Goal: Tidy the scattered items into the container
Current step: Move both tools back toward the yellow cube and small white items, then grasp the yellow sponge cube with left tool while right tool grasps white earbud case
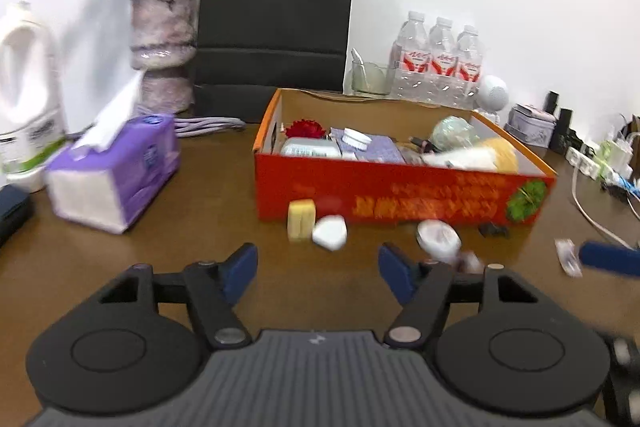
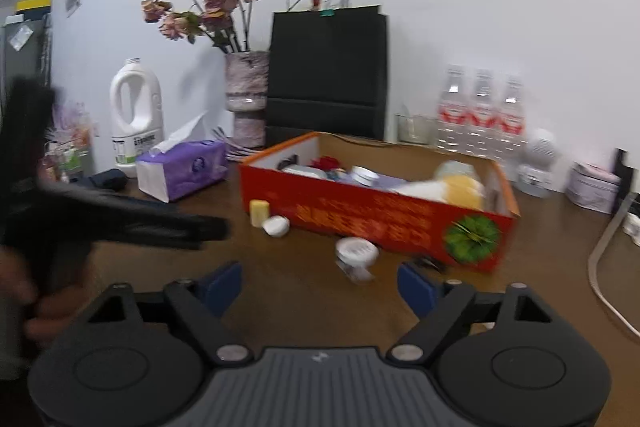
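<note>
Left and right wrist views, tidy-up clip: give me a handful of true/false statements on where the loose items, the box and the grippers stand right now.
1. Both the left gripper and the right gripper are open and hold nothing. True.
2. The yellow block lies inside the red box. False: it stands on the table outside the box's front wall.
3. A small white jar lies on the table in front of the box. True.
4. The red box is empty. False: several items already sit in it, among them a red flower.
5. The purple tissue pack sits to the left of the box. True.
</note>
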`<action>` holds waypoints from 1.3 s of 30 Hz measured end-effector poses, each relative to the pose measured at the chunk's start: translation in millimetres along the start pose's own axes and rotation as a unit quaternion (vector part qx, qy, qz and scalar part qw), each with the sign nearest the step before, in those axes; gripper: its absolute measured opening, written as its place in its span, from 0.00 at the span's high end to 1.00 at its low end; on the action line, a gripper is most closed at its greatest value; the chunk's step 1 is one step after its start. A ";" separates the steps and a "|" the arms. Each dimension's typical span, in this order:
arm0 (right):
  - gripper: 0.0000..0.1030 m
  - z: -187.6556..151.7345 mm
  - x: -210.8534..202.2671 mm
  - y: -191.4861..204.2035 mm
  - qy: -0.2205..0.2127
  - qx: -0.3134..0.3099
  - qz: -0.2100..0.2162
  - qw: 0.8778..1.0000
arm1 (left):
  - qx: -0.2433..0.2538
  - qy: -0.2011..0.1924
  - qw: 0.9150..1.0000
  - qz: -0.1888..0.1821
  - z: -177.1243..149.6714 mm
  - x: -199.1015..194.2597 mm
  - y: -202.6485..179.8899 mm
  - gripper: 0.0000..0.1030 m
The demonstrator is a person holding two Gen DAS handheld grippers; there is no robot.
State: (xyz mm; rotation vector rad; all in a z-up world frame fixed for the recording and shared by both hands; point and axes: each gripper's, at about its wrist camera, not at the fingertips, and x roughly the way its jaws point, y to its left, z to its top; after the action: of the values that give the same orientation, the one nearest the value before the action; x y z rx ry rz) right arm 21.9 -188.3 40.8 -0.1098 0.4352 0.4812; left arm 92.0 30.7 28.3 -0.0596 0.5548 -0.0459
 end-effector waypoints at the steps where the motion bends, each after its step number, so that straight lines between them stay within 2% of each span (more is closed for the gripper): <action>1: 0.22 2.9 6.8 1.5 0.001 -0.001 0.001 1.000 | -0.001 0.005 1.000 0.007 4.4 13.9 1.2 0.37; 4: 0.22 6.8 23.0 3.3 0.006 0.005 0.008 1.000 | -0.020 0.018 0.999 0.020 11.7 45.6 6.9 0.53; 6: 0.22 6.9 32.6 4.4 0.014 0.007 0.013 1.000 | -0.035 0.024 0.999 0.009 14.1 58.7 12.0 0.59; 8: 0.22 7.8 44.6 6.1 0.026 0.004 0.015 1.000 | -0.045 0.029 0.999 -0.005 13.4 66.6 16.6 0.77; 13: 0.30 17.2 81.3 13.6 0.054 0.003 0.032 0.998 | -0.058 0.027 0.998 0.000 11.4 47.3 34.5 0.78; 17: 0.35 26.7 118.1 25.4 0.082 0.008 0.037 0.996 | -0.073 -0.006 0.997 0.010 7.7 18.0 58.3 0.78; 19: 0.43 30.8 139.3 32.7 0.101 0.012 0.036 0.994 | -0.091 -0.009 0.996 0.026 5.8 13.5 69.4 0.78; 22: 0.54 37.5 171.2 41.3 0.127 0.014 0.032 0.991 | -0.105 -0.005 0.994 0.023 6.9 13.6 78.9 0.78; 24: 0.58 40.9 183.9 42.8 0.133 0.020 0.016 0.991 | -0.102 -0.006 0.995 0.023 7.6 11.8 80.4 0.78; 26: 0.73 43.1 190.8 44.0 0.133 0.027 0.004 0.991 | -0.093 -0.009 0.995 0.024 8.1 9.0 79.6 0.78; 31: 0.73 40.4 183.9 51.8 0.127 0.018 -0.005 0.992 | -0.072 -0.015 0.997 0.031 6.1 6.5 73.3 0.78; 35: 0.73 40.7 150.9 43.1 0.099 0.025 -0.015 0.995 | -0.023 -0.040 0.997 0.061 -0.2 -7.4 52.8 0.78; 39: 0.73 38.6 98.9 10.8 0.061 0.041 -0.056 0.996 | -0.016 -0.054 0.998 0.022 -7.1 -33.5 25.8 0.78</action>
State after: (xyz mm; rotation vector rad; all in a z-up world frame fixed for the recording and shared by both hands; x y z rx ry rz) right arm 110.3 -129.0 33.2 -0.0853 0.5647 0.3461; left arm 60.5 58.1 38.1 -0.0815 0.4489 0.0091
